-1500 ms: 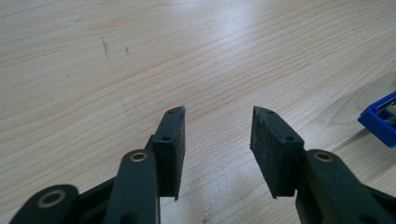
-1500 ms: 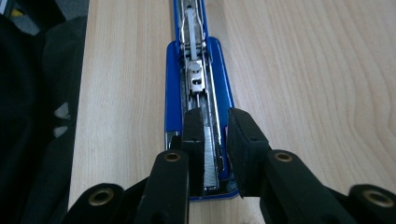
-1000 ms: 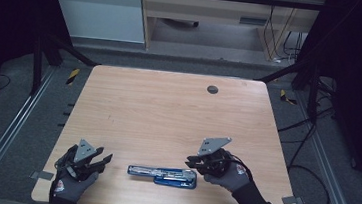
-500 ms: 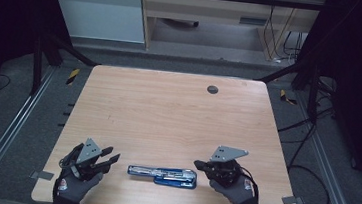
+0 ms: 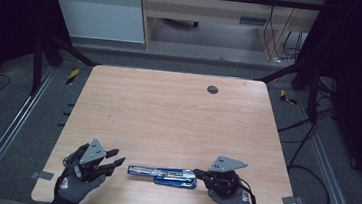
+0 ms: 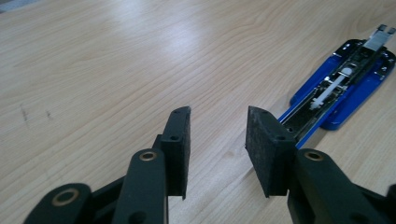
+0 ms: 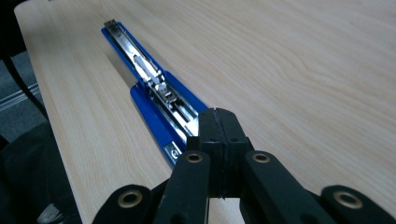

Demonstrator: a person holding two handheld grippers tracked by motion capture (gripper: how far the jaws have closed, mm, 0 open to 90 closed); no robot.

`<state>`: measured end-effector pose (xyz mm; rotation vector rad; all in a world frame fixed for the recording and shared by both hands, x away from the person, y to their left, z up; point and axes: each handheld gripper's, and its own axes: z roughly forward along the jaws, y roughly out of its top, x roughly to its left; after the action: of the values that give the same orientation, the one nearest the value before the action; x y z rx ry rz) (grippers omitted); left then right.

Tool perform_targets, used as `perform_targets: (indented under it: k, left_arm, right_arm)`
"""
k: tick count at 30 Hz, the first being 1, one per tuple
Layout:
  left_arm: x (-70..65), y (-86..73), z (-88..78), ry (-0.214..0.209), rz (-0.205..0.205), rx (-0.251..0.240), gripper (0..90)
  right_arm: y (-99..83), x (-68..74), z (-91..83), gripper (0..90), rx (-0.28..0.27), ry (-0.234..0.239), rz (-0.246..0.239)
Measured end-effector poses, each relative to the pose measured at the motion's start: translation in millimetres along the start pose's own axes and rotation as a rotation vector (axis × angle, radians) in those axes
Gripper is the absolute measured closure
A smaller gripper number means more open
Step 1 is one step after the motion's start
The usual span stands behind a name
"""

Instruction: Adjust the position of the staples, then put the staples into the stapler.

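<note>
Right gripper (image 5: 198,173) has come down and slid toward the near edge of the table (image 5: 168,111) since a second ago; its jaws are now pressed together with nothing between them. In the right gripper view the closed tips sit at the near end of the stapler (image 7: 154,95), right over its blue base; contact can't be confirmed from that angle.

Left gripper (image 5: 117,158) has shifted only slightly. Its jaws have just been opening a little; they stand apart, nothing between them, pads (image 6: 264,149) above bare wood. They point toward the stapler's left end, near it but not touching.

Stapler (image 5: 162,175) hasn't moved: lies flat, opened out, along the near edge of the table, roughly mid-width, long axis parallel to that edge. Metal magazine rail faces up, blue base below and offset toward the right gripper. It sits between the two grippers.

Dark round grommet (image 5: 212,89) near the far edge, right of centre, well apart from everything else.
</note>
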<state>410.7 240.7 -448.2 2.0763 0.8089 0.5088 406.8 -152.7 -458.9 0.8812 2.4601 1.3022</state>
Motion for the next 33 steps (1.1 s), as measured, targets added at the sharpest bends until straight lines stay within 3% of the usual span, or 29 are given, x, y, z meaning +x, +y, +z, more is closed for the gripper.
perform_targets:
  k: [7,19,30,33]
  left_arm:
    - [0.8,12.8,3.5,-0.046,0.056,0.004,56.3]
    - [0.2,26.9,13.0,-0.149,0.162,0.055,51.4]
    - [-0.3,37.2,20.0,-0.240,0.282,0.151,49.2]
    - [-1.5,39.0,21.9,-0.246,0.307,0.169,47.9]
  right_arm:
    - [-2.3,2.3,0.0,90.0,0.006,0.003,0.007]
    - [-7.2,5.7,1.4,90.0,0.022,0.013,0.007]
    - [-9.9,9.1,3.7,90.0,0.029,0.021,0.002]
    - [-9.8,9.3,4.5,90.0,0.037,0.025,0.008]
